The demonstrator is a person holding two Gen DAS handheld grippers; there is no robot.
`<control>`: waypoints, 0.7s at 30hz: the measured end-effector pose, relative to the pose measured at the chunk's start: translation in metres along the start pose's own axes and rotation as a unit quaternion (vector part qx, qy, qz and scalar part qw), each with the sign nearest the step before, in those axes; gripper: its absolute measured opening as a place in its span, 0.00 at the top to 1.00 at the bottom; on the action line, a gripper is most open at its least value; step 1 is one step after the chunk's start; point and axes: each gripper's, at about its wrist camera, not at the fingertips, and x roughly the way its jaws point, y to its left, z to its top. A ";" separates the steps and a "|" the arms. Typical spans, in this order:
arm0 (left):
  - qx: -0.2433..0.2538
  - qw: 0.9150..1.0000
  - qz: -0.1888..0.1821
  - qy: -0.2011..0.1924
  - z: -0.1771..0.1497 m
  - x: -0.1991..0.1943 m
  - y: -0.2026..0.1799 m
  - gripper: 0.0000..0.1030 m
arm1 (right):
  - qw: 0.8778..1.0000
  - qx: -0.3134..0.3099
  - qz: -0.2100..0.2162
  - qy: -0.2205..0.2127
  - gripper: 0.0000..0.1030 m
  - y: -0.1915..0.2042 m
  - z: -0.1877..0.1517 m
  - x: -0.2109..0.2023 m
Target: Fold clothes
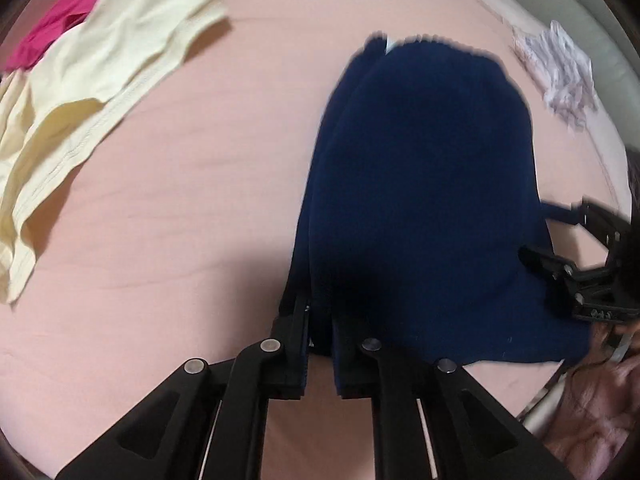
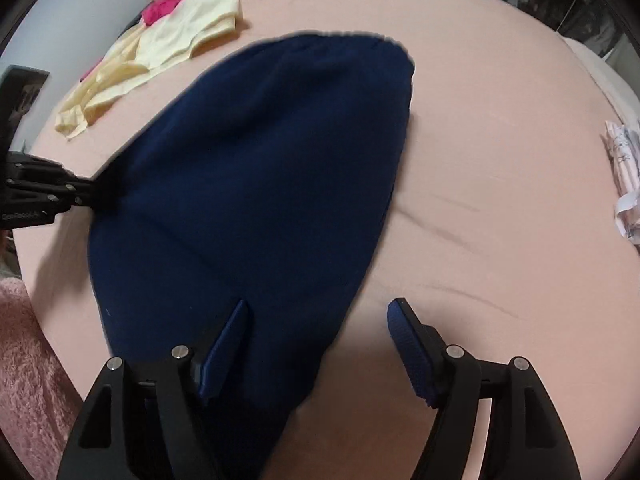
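- The pink bed sheet carried all items; it was the reference for every position below.
- The navy garment lay spread flat near the middle of the sheet, already narrowed into a long panel, its far hem toward the sheet's far side.
- The cream garment and the magenta item lay together at the sheet's far left, well apart from the navy garment.
- A pale patterned cloth sat at the sheet's right edge.
- The left gripper was clenched on the navy garment's near left edge.
- The right gripper was released, jaws spread, one finger over the near corner.
- Judgement: the right gripper should grasp its corner level with the left before lifting, so both corners travel evenly.
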 end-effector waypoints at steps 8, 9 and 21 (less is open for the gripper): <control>-0.023 0.998 0.004 -0.054 -0.004 -0.013 0.017 0.25 | 0.991 0.134 0.029 -0.008 0.20 -0.045 -0.028 -0.028; -0.022 0.999 -0.007 -0.036 -0.004 -0.002 0.017 0.53 | 0.989 0.138 0.046 0.011 0.17 -0.045 -0.031 -0.018; -0.034 0.997 -0.062 -0.029 -0.040 -0.015 -0.027 0.89 | 0.997 0.006 0.071 0.042 0.94 -0.039 -0.029 -0.035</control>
